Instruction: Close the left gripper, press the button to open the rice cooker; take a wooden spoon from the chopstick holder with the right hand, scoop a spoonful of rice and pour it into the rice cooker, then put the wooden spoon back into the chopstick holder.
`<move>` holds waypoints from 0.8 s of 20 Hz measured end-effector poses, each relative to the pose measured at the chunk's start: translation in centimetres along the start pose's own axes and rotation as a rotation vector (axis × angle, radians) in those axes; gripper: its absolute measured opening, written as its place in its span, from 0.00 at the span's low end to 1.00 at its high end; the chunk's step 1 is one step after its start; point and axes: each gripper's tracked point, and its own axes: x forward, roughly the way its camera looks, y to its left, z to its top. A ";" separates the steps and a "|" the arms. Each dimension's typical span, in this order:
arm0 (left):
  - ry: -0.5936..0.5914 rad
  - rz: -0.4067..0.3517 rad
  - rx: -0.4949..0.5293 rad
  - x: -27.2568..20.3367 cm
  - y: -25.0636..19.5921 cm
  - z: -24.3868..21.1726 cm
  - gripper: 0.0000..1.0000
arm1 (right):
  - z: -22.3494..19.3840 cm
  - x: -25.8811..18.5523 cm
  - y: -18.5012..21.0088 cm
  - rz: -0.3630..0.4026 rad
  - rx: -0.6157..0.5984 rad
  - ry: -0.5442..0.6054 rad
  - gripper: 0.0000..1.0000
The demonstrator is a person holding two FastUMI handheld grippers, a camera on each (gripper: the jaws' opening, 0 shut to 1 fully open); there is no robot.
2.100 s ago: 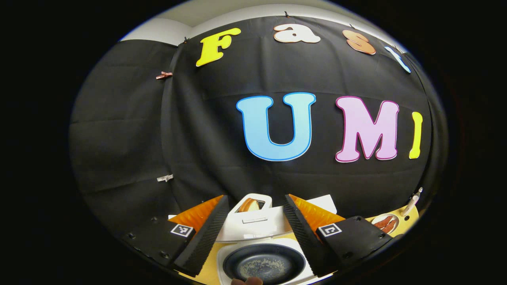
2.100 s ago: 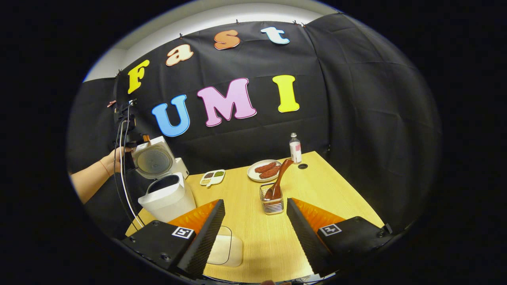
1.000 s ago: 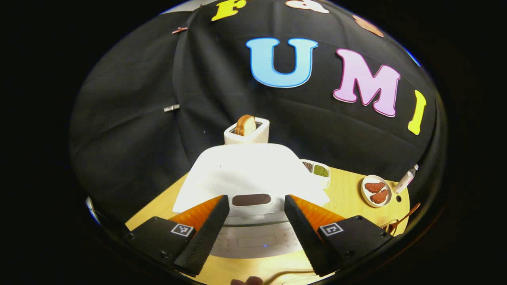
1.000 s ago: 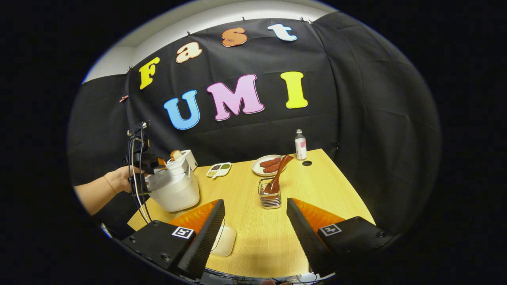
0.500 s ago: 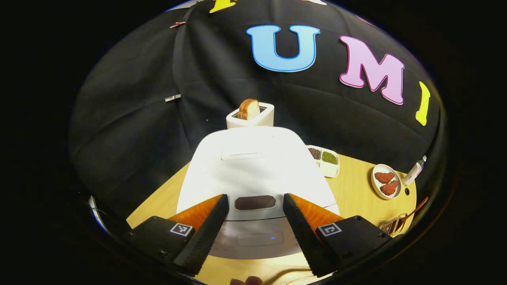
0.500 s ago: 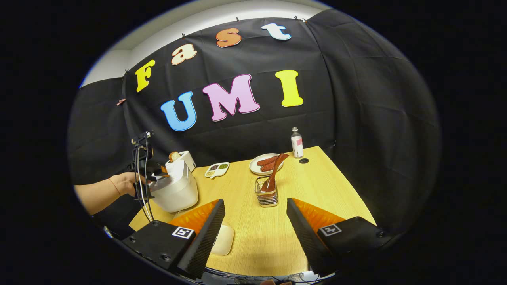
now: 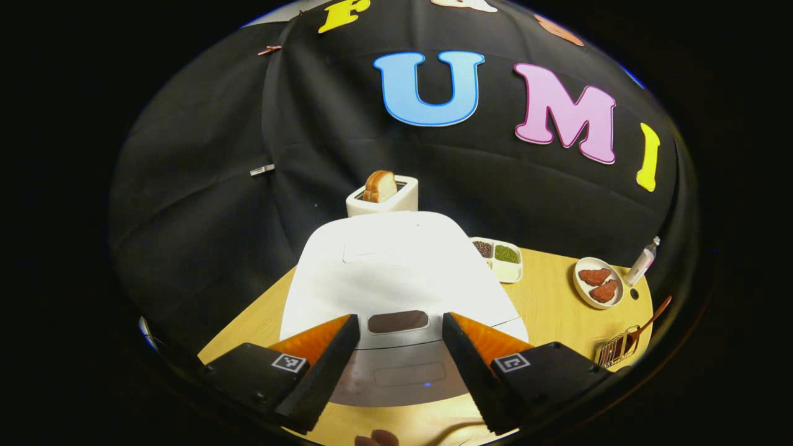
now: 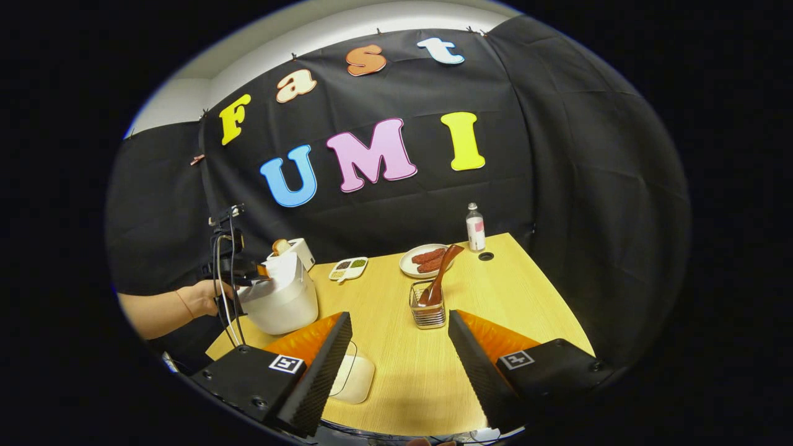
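In the left gripper view, the left gripper [image 7: 396,359] hangs over the front edge of the white rice cooker [image 7: 396,272], its fingers spread wide apart with nothing between them. The lid lies shut. A dark rectangular panel [image 7: 398,321], likely the release button though I cannot be sure, sits between the fingertips. Behind the cooker stands a toaster [image 7: 382,195] with a bread slice in it, and to the right lie a divided dish of grains [image 7: 499,257] and a plate of meat pieces [image 7: 598,282]. The wire chopstick holder [image 7: 613,350] with the wooden spoon [image 7: 644,322] is at the far right of the wooden surface [image 7: 545,303].

In the right gripper view, the right gripper [image 8: 396,365] is also open and holds nothing, hovering above the surface well short of the chopstick holder, where the spoon leans handle-up. A hand [image 8: 204,297] holds the left gripper at the cooker's front.

The step in hand looks like pressing the button. To do it well, the left fingers should be brought together first, so that the joined tips make one firm point, then pushed squarely onto the panel's middle. Pressing with spread fingers would straddle it and miss.
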 end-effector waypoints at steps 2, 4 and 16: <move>-0.063 -0.023 -0.002 -1.7 -0.2 1.5 0.94 | 0.3 0.4 0.2 0.004 -0.013 0.000 0.98; -0.121 -0.057 0.000 -3.9 -0.6 2.8 0.94 | 1.0 1.0 0.5 0.009 -0.042 -0.009 0.98; -0.425 -0.287 0.090 -20.9 -3.8 7.2 0.95 | 10.0 4.0 1.1 -0.037 -0.163 -0.157 0.98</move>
